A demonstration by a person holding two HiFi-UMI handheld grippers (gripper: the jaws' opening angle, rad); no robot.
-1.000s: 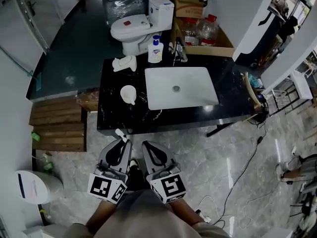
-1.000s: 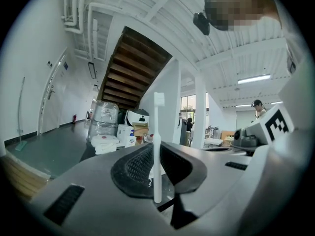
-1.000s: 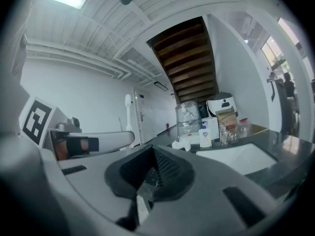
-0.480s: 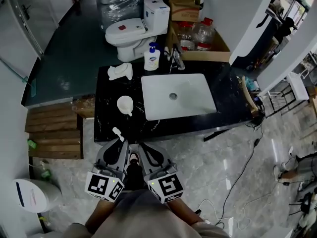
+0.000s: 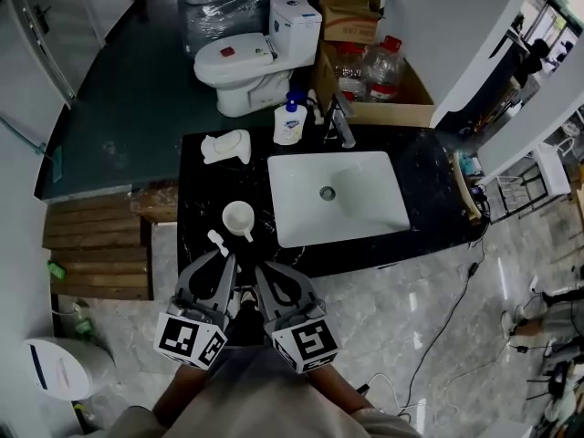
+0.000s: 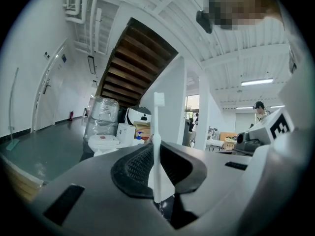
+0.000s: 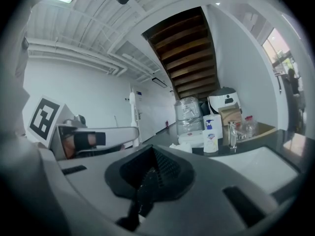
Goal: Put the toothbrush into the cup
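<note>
Nearest the person, the left claw (image 5: 223, 261) and the right claw (image 5: 265, 268) are held side by side just off the front edge of the black desk (image 5: 429, 190). The left claw is clenched on the lower handle of the white toothbrush (image 6: 157, 146). The brush stands upright between the jaws with its head pointing away from the person. In the head view the brush head lies near the cup (image 5: 239, 219) but apart from it. The right claw is clenched with nothing between its jaws. The white cup stands upright on the desk, just left of the white rectangular sink (image 5: 292, 167). Behind the sink stand a soap bottle (image 5: 289, 121) and a faucet (image 5: 339, 121). Beyond the desk is a white toilet (image 5: 242, 62).
</note>
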